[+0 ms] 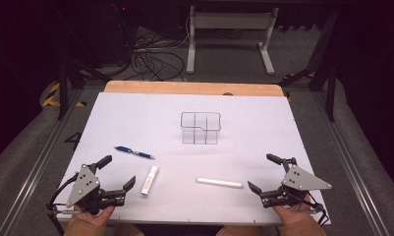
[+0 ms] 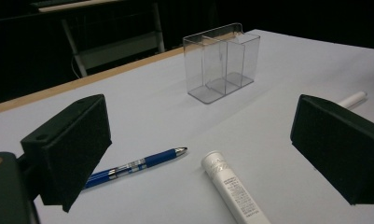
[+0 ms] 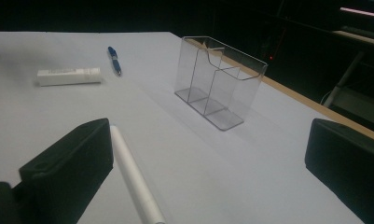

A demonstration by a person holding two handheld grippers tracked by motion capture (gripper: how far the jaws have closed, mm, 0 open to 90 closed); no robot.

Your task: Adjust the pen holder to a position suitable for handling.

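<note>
On the white table point(image 1: 135, 118) a clear plastic organizer point(image 1: 200, 128) with several compartments stands upright near the middle. A blue pen point(image 1: 134, 152), a white tube point(image 1: 150, 179) and a white marker point(image 1: 219, 183) lie flat in front of it, each apart from the others. The left gripper point(image 1: 120, 172) and the right gripper point(image 1: 263, 172) rest near the front edge, both with jaws wide apart and holding nothing.

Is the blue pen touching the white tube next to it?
Apart. In the left gripper view a strip of bare table separates the blue pen tip from the white tube cap; the high view shows the same gap.
</note>
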